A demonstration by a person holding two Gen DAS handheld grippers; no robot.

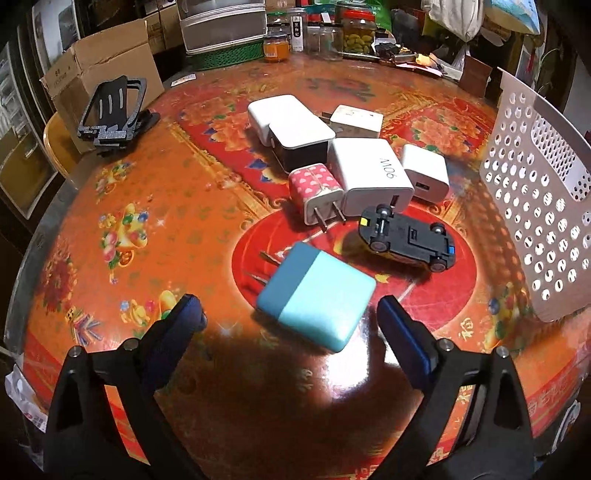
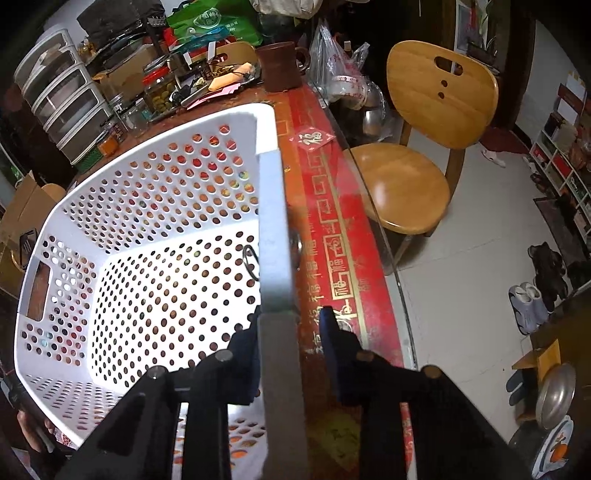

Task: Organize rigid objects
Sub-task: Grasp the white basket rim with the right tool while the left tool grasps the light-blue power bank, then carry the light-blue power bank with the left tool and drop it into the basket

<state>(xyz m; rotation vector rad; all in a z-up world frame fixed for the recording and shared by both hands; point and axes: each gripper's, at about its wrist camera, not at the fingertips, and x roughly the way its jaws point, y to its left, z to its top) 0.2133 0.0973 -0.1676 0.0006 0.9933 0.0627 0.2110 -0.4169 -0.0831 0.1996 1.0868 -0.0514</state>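
In the left wrist view my left gripper [image 1: 290,310] is open, low over the table, with a teal two-tone charger [image 1: 316,295] lying between and just beyond its fingertips. Past it lie a pink heart-patterned charger [image 1: 316,190], a white 90W charger [image 1: 369,177], several other white chargers [image 1: 424,173] and an overturned black toy car [image 1: 406,240]. A white perforated basket [image 1: 535,206] stands at the right. In the right wrist view my right gripper [image 2: 290,325] is shut on the basket's right rim [image 2: 273,236]; the basket [image 2: 147,236] looks empty inside.
A black phone stand [image 1: 114,110] sits at the table's far left. Jars [image 1: 354,33], a drawer unit [image 1: 221,22] and clutter line the back edge. A cardboard box [image 1: 99,62] stands beyond the left edge. A wooden chair [image 2: 417,155] stands beside the table's right edge.
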